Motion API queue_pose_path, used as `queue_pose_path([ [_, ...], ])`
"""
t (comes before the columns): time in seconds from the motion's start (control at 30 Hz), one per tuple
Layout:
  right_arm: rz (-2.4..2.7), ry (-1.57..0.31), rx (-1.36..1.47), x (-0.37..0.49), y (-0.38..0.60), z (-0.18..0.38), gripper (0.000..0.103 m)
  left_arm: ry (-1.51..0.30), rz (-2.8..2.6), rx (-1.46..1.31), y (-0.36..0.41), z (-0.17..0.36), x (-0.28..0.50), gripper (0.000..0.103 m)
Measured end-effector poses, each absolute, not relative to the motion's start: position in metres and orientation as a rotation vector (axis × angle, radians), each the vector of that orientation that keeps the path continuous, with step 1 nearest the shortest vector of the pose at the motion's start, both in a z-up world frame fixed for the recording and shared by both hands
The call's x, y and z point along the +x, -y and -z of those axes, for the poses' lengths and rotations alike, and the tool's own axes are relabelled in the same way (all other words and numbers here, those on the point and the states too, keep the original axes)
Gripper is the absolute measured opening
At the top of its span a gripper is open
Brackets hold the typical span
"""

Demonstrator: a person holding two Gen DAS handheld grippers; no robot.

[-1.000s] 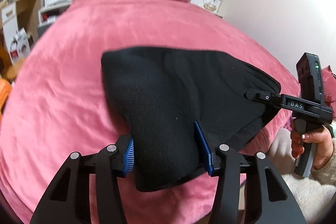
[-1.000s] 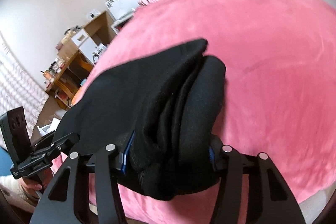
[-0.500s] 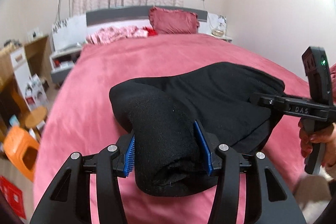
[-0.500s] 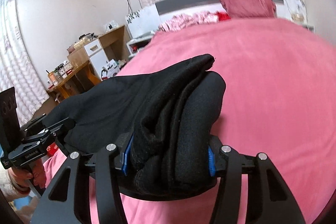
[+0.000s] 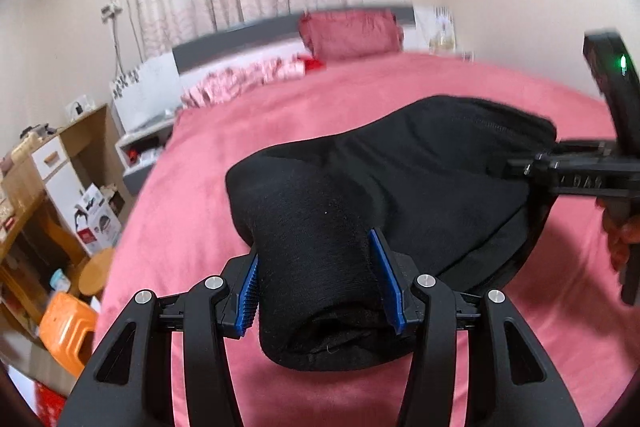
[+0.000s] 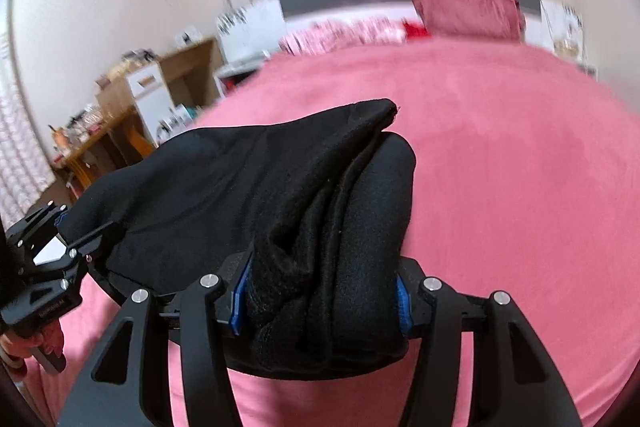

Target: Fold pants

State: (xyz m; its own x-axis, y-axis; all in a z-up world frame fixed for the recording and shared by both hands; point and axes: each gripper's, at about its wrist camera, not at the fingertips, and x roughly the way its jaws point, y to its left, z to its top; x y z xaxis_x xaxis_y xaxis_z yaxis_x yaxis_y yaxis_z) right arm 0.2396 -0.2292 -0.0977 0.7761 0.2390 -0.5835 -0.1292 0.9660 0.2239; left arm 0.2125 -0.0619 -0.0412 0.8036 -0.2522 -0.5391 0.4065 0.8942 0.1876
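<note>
The black pants (image 5: 420,179) hang folded in a thick bundle between both grippers, above the pink bed (image 5: 280,115). My left gripper (image 5: 314,251) is shut on one bunched end, its blue pads pressed into the fabric. In the right wrist view my right gripper (image 6: 320,291) clamps the other end of the pants (image 6: 240,179), layered folds filling the gap; its jaws are opening slightly while the pads still touch the cloth. The right gripper (image 5: 520,167) shows at the far right of the left wrist view, and the left gripper (image 6: 80,239) at the lower left of the right wrist view.
A dark pink pillow (image 5: 352,31) and crumpled pink bedding (image 5: 248,79) lie by the grey headboard (image 5: 240,35). Left of the bed (image 6: 520,167) stand a white shelf (image 5: 140,143), a wooden desk (image 5: 24,211), a round wooden stool (image 5: 94,271) and an orange stool (image 5: 68,327).
Both grippers have carried the pants sideways over the bed and rolled. The views now look flatter across the room, so curtains and walls show. The grips look unchanged.
</note>
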Motion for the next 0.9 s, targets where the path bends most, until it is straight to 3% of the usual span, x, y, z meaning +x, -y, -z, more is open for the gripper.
queue_pose_path([
  [0.07, -0.166, -0.712, 0.197, 0.246, 0.235, 0.125, 0.072, -0.586, 0.355, 0.336, 0.067, 0.068, 0.219, 0.057],
  [0.13, -0.137, -0.673, 0.233, 0.237, 0.246, 0.141, 0.083, -0.538, 0.325, 0.404, 0.071, 0.086, 0.206, 0.061],
  [0.27, -0.117, -0.670, 0.308, 0.228, 0.259, 0.144, 0.087, -0.515, 0.297, 0.383, 0.065, 0.090, 0.192, 0.071],
  [0.33, -0.081, -0.661, 0.304, 0.221, 0.261, 0.138, 0.090, -0.553, 0.264, 0.325, 0.058, 0.086, 0.197, 0.091],
  [0.53, 0.044, -0.667, 0.332, 0.199, 0.271, 0.133, 0.099, -0.730, 0.295, 0.065, 0.027, 0.090, 0.199, 0.092],
  [0.73, 0.073, -0.708, 0.452, 0.162, 0.266, 0.127, 0.101, -0.842, 0.288, 0.091, 0.030, 0.110, 0.159, 0.092],
  [0.9, 0.143, -0.781, 0.361, 0.126, 0.240, 0.144, 0.101, -0.877, 0.275, 0.114, 0.038, 0.119, 0.122, 0.092],
])
